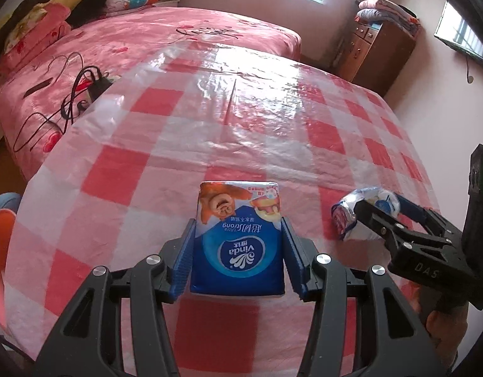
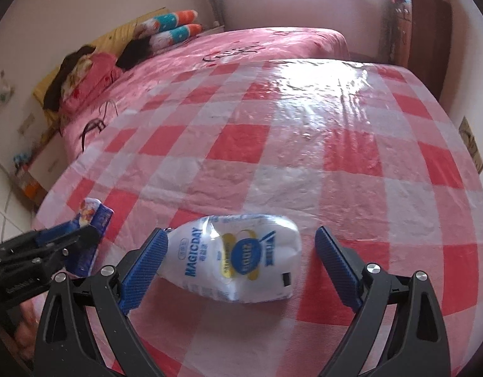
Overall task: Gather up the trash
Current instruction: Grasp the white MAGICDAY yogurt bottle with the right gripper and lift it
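Note:
A blue Vinda tissue pack (image 1: 238, 235) sits between the blue pads of my left gripper (image 1: 238, 221), which press on both of its sides. In the right wrist view the same pack (image 2: 94, 213) shows at the left, tilted in the left gripper (image 2: 87, 229). A crumpled white Magicday bag (image 2: 241, 257) lies on the checked tablecloth (image 2: 304, 172). My right gripper (image 2: 241, 232) straddles it with its jaws wide; the left pad is at the bag's tip and the right pad stands apart from it. The left wrist view shows the bag (image 1: 348, 216) and right gripper (image 1: 381, 204) at the right.
The red-and-white plastic cloth covers a table (image 1: 241, 125). Behind it is a pink bed (image 1: 147, 37) with black cables (image 1: 84, 84) and pillows. A wooden cabinet (image 1: 376, 50) stands at the back right, and a screen (image 1: 464, 34) hangs on the wall.

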Motion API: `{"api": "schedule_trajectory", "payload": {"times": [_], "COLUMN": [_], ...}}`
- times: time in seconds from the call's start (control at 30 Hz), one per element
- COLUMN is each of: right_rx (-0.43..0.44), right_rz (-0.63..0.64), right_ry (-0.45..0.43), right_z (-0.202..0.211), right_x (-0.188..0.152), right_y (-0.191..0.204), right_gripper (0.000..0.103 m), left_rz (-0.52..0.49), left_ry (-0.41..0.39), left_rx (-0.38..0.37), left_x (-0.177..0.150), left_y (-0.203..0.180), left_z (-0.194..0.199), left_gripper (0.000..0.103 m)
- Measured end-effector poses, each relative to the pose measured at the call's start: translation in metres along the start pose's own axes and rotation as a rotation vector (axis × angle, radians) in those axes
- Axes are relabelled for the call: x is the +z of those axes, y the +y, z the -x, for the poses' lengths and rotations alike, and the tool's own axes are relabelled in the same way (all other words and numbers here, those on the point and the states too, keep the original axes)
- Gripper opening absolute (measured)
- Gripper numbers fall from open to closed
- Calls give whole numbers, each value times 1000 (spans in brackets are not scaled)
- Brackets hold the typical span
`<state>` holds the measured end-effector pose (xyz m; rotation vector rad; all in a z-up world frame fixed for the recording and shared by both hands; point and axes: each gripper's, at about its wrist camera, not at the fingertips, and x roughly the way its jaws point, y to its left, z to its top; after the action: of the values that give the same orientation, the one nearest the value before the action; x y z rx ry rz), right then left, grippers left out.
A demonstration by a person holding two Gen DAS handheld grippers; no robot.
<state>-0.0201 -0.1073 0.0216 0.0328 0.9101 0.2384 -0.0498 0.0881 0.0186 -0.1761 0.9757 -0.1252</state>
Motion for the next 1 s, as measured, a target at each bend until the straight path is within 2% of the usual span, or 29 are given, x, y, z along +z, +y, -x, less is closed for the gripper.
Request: {"api": "schedule_trajectory", "payload": {"times": [0.23,0.47,0.67,0.73,0.8,0.93,1.0], "right_rx": [-34,-23,42,55,79,93,105], "right_rz": [85,151,126,130,131,119,116], "right_ry": [-5,35,12,5,-6,0,14], "right_z": [-4,-15,-13,-12,-9,-10,-12], "right_x": [1,1,3,4,4,4,4], "right_y": [19,34,35,36,39,37,37], "right_gripper": [97,98,98,95,79,79,83], "left_rz": [21,10,3,5,-1,-2,-2], "left_ry": [5,2,3,6,4,5,5], "left_rx": [-22,-49,-66,-74,-76,-80,-82], "left_x": [-7,-11,-13,-15,-16,-17,-17], "left_y": [17,18,19,20,20,21,21], "left_z": [1,2,2,1,2,2,3], "left_gripper": [53,53,53,53,53,53,53]}}
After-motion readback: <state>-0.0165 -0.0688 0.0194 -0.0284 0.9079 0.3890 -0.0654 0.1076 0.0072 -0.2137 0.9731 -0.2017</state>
